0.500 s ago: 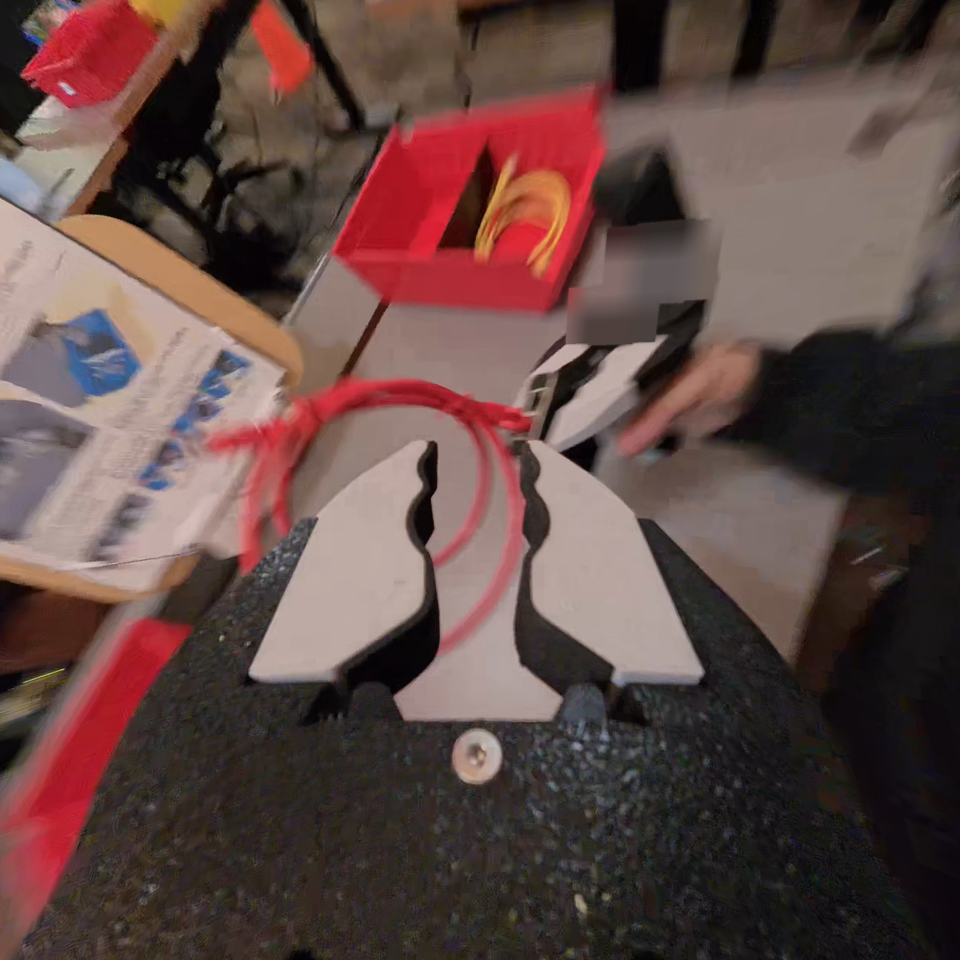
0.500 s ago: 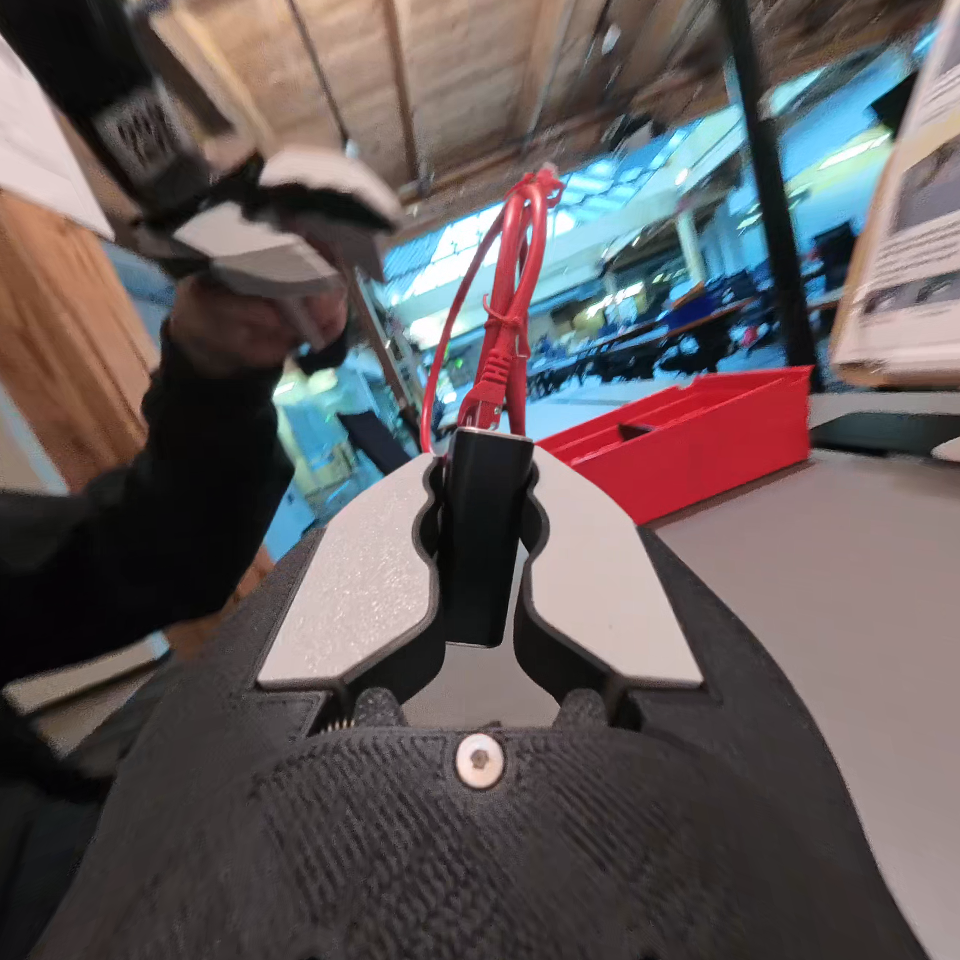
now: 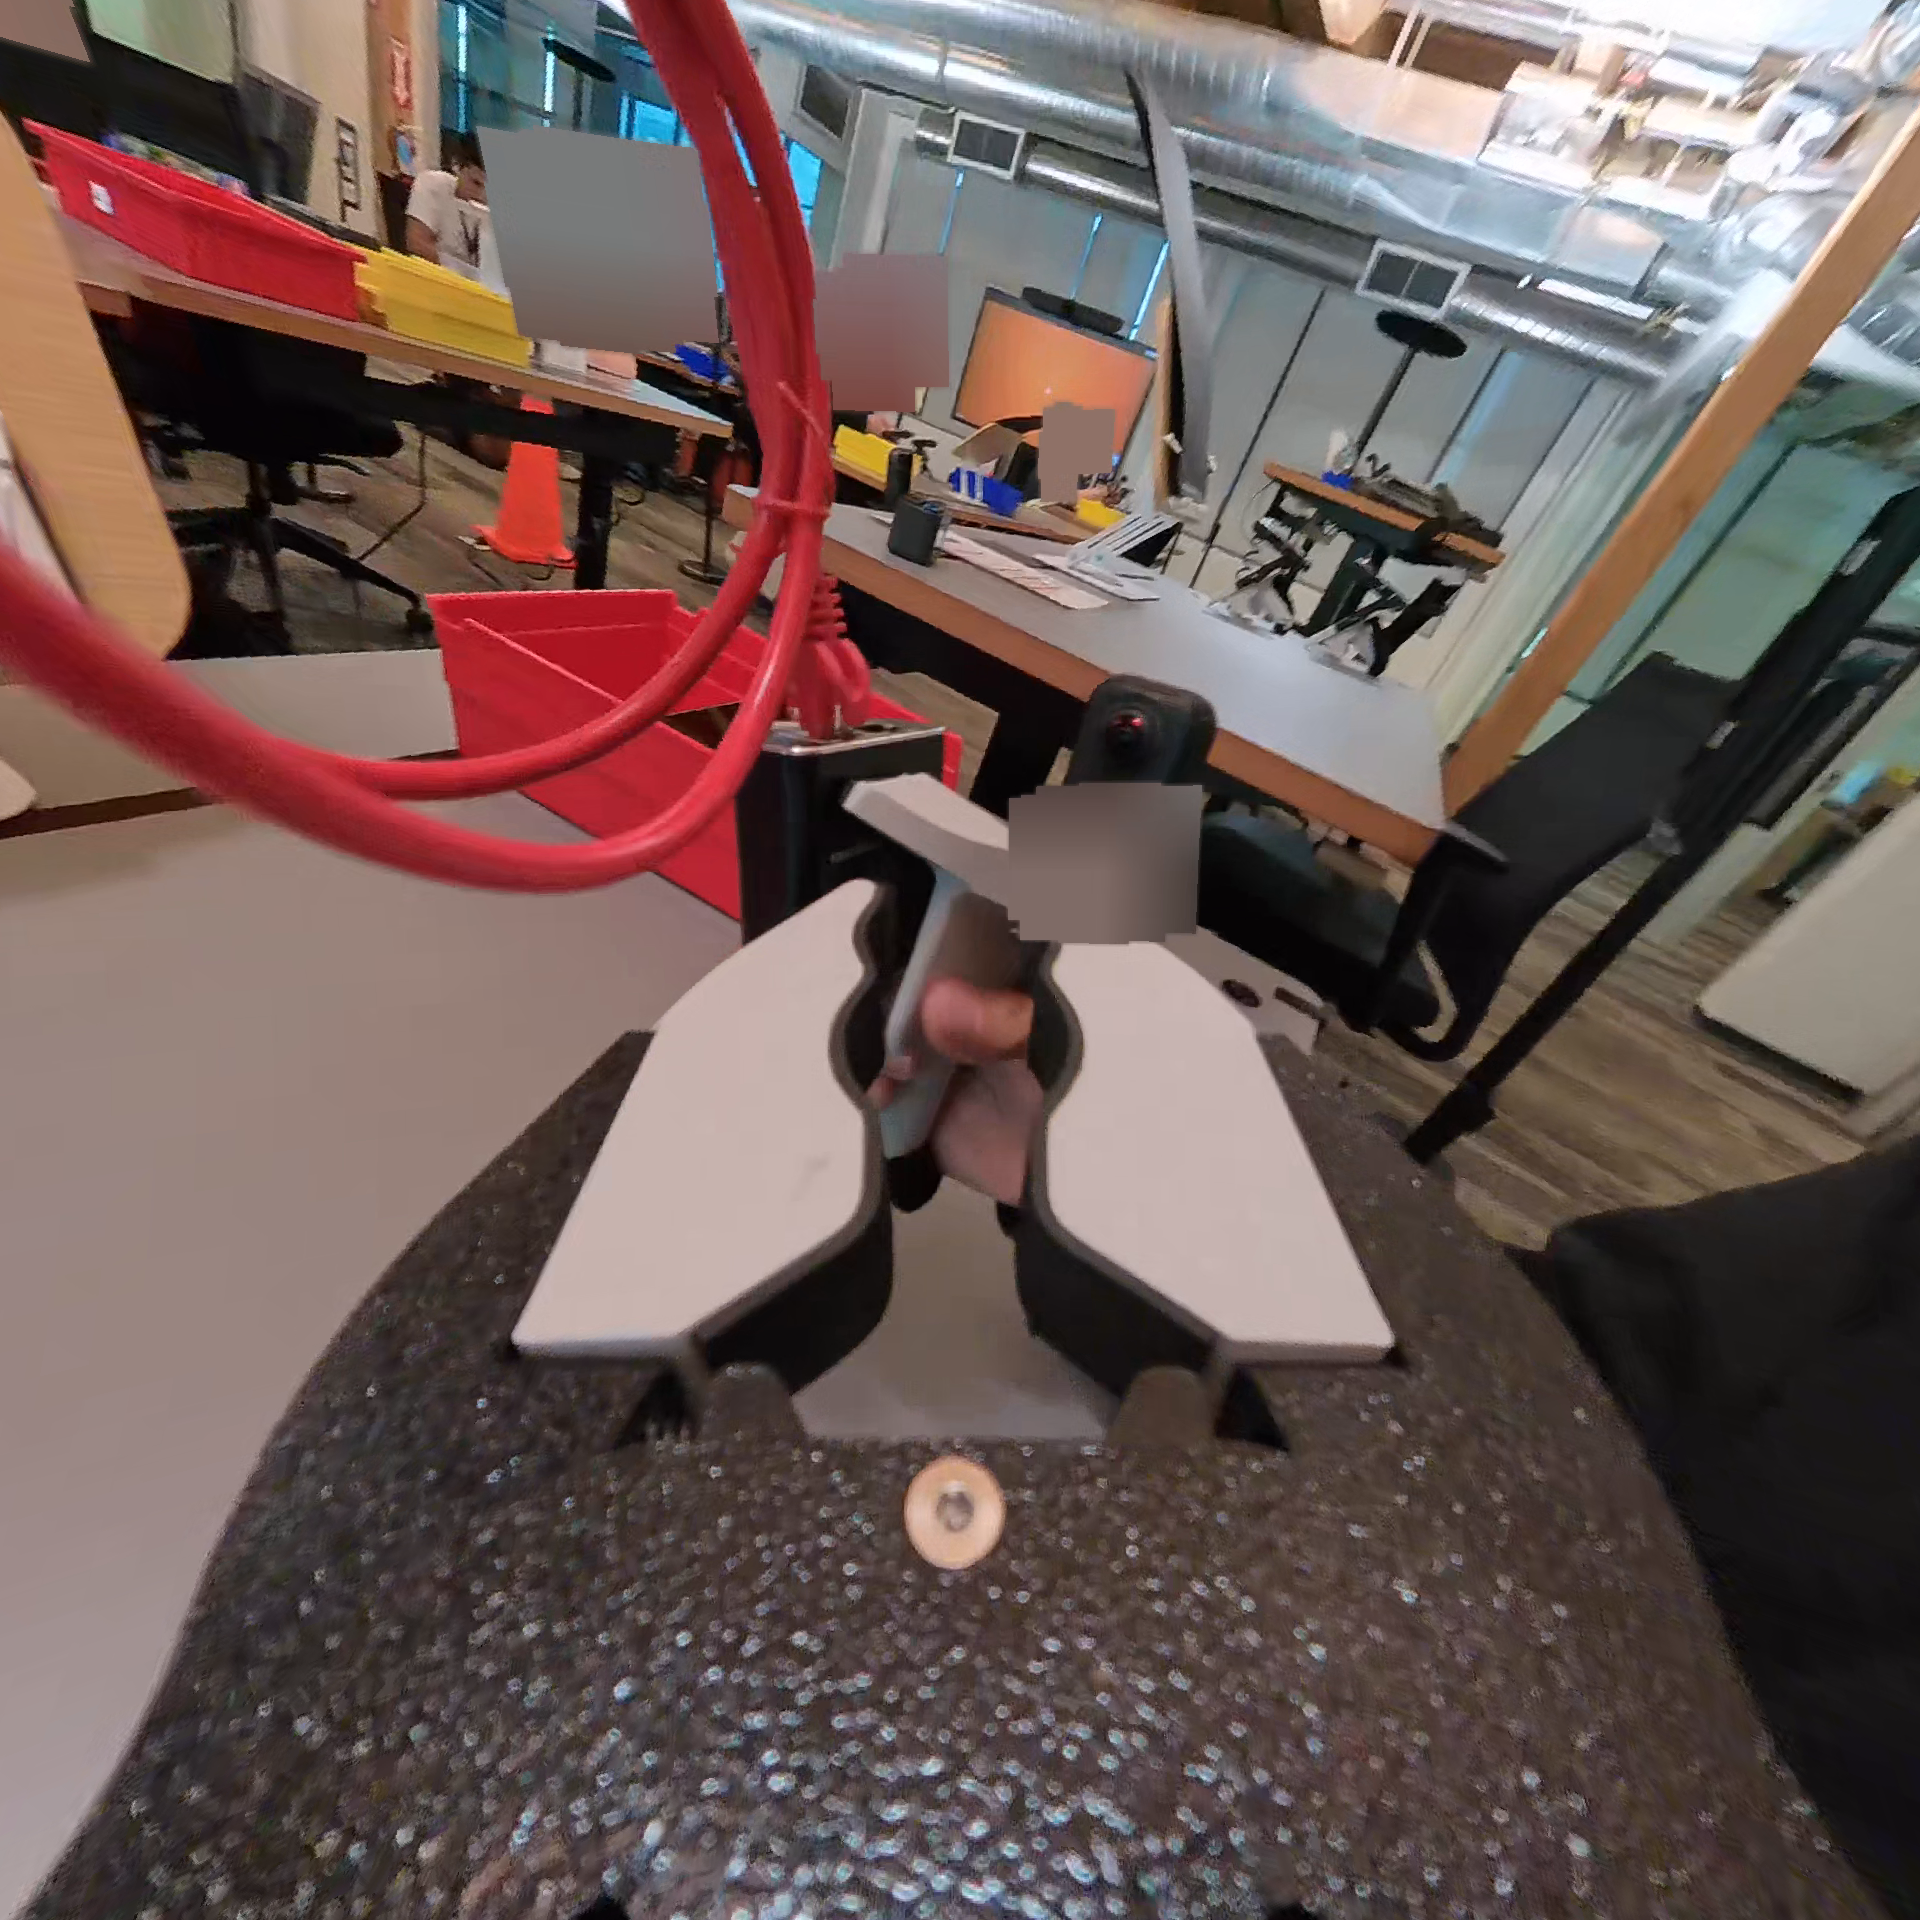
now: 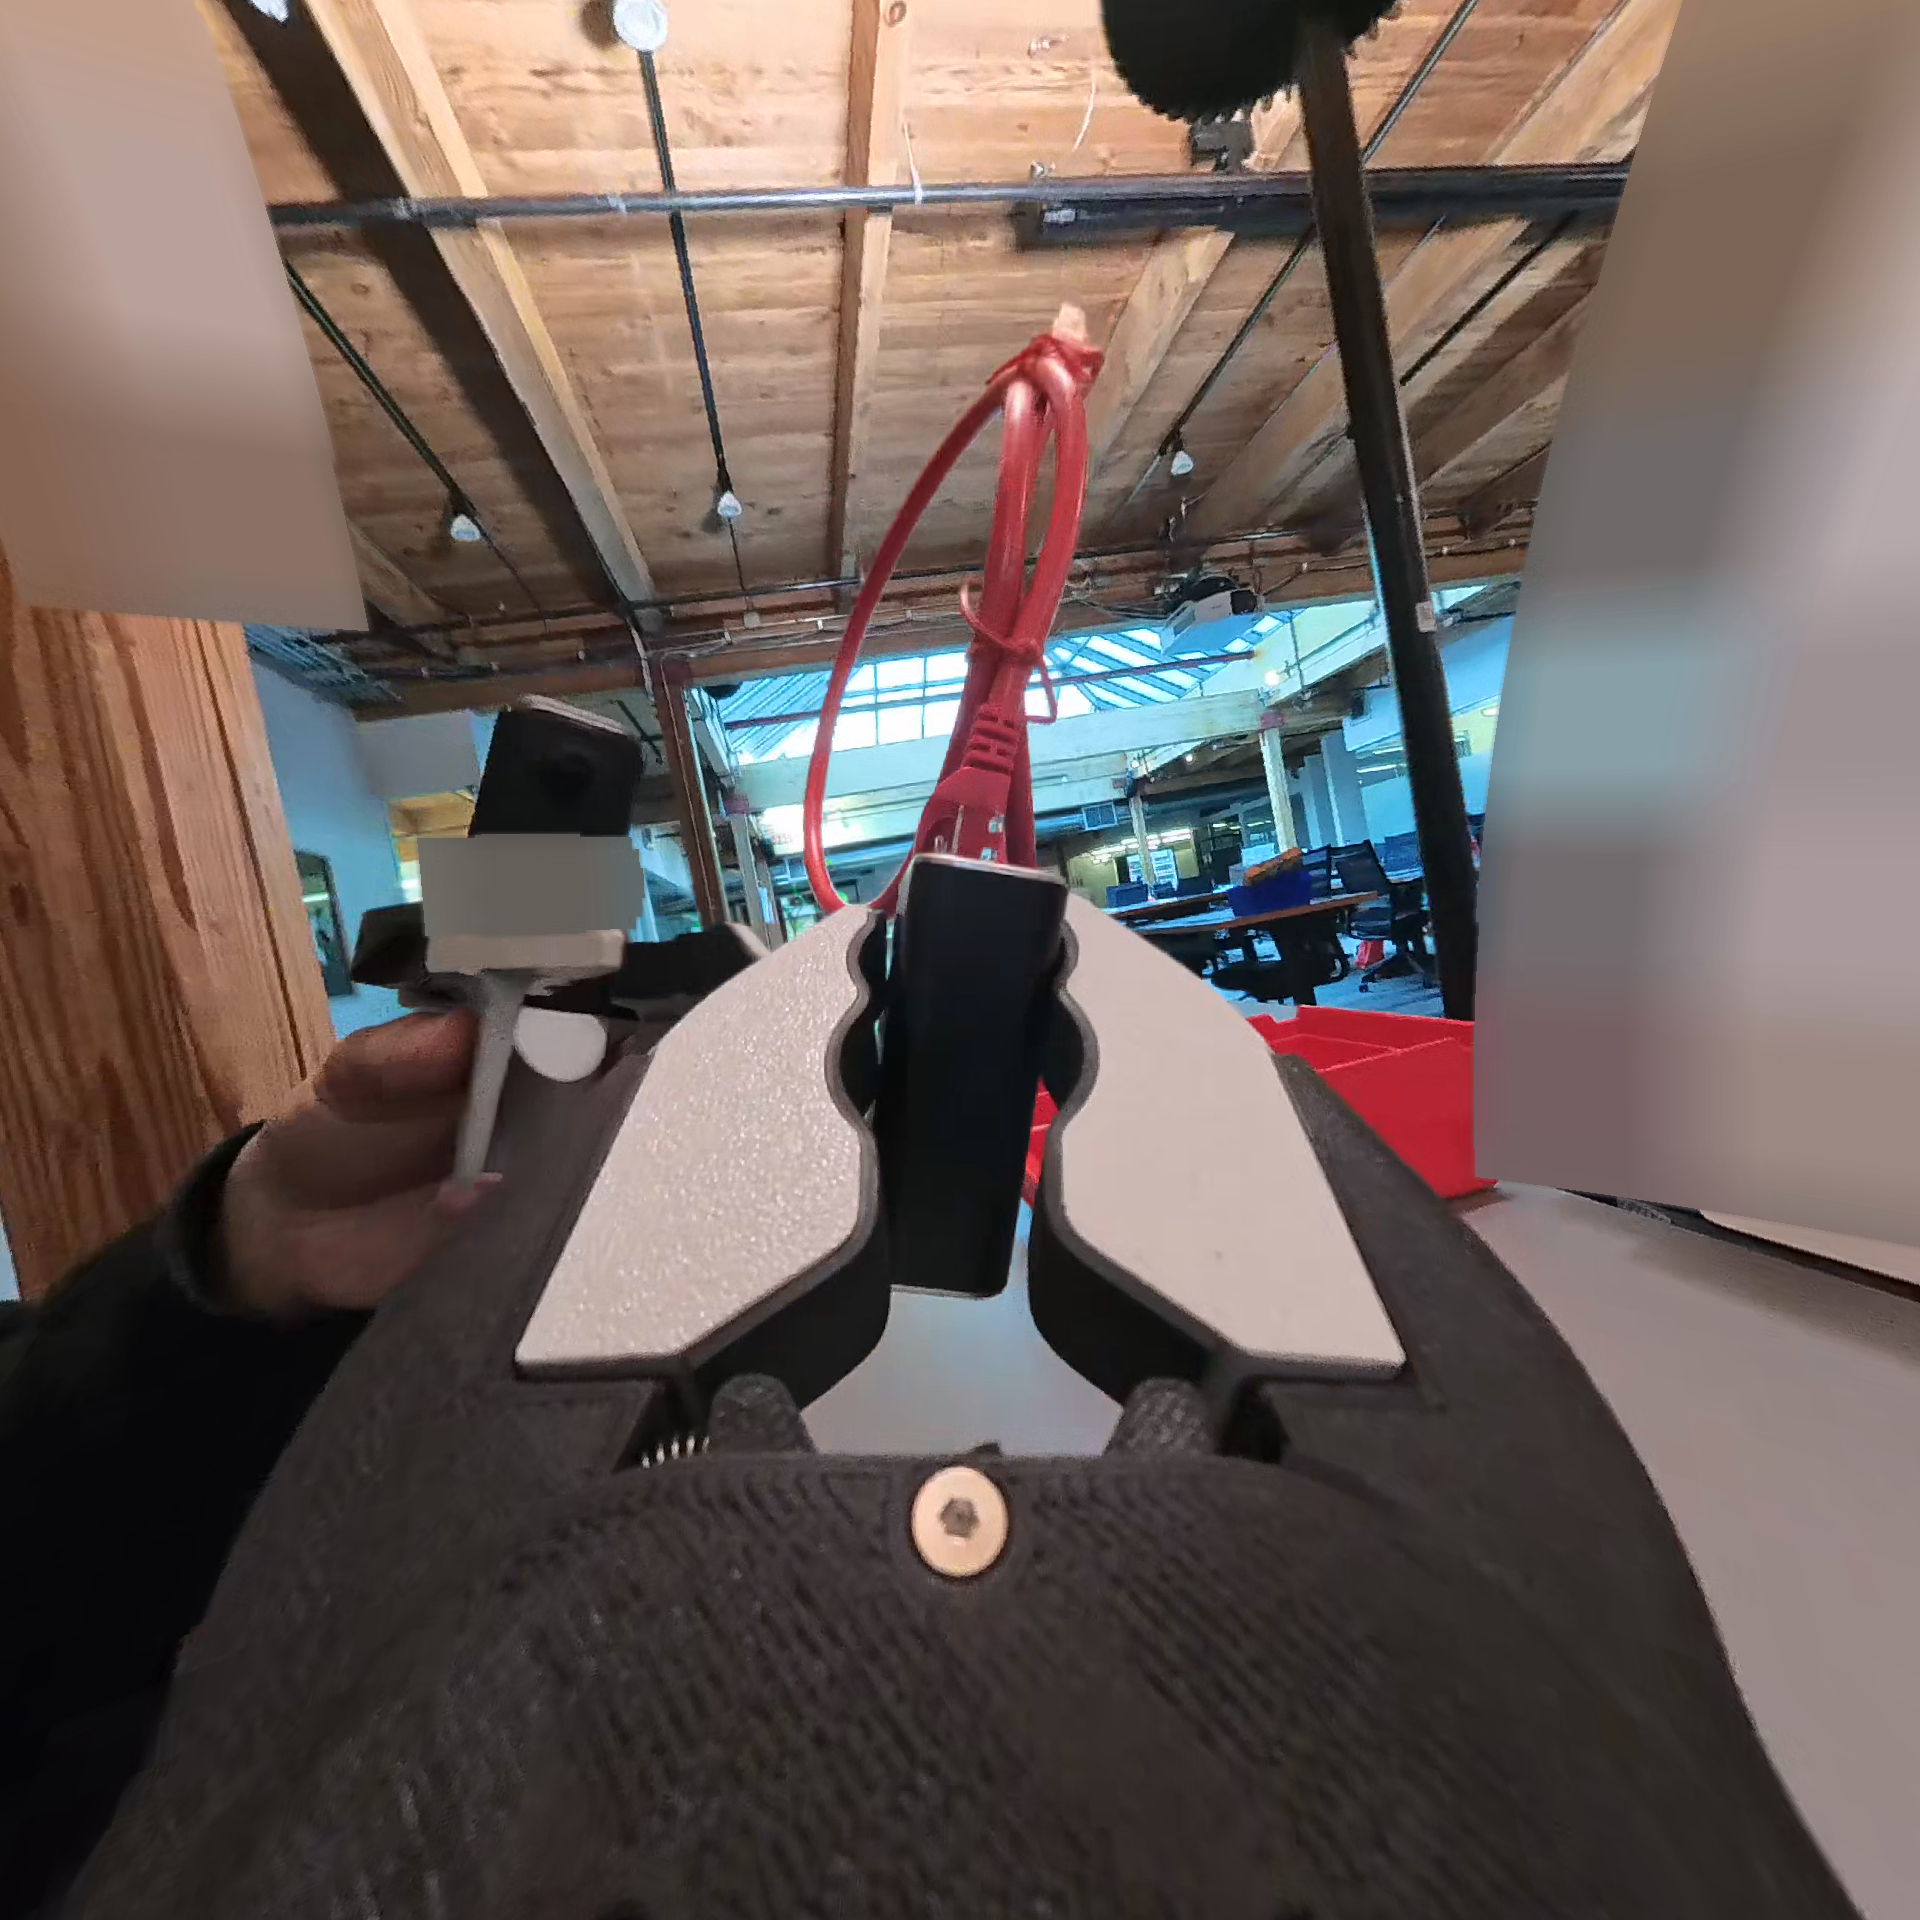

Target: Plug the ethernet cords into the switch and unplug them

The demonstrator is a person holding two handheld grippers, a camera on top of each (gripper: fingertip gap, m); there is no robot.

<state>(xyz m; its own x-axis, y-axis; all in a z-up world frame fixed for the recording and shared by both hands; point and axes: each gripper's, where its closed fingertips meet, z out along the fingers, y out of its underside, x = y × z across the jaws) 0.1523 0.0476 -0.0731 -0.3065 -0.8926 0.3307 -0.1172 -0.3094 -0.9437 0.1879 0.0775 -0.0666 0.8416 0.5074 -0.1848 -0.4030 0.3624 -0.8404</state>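
My right gripper [image 4: 971, 925] is shut on the black switch [image 4: 966, 1101] and holds it upright above the table, pointing up toward the ceiling. Red ethernet cords [image 4: 987, 748] are plugged into the switch's top end and loop upward, tied in a bundle. In the left wrist view the switch [image 3: 790, 831] stands just ahead with the cords [image 3: 790, 468] rising from it and looping out to the left. My left gripper [image 3: 956, 935] is open and empty, just short of the switch. It also shows in the right wrist view [image 4: 520, 945], held by a hand at the left.
A red bin [image 3: 582, 665] sits on the grey table [image 3: 260, 1039] behind the switch; it shows in the right wrist view too [image 4: 1382, 1081]. A wooden post [image 4: 125, 935] stands at the left and a black pole [image 4: 1382, 520] at the right. A dark sleeve [image 3: 1766, 1351] is at the right.
The left gripper has swung from looking down at the table to looking level at the switch, close by. The right gripper has tilted further upward, still holding the switch.
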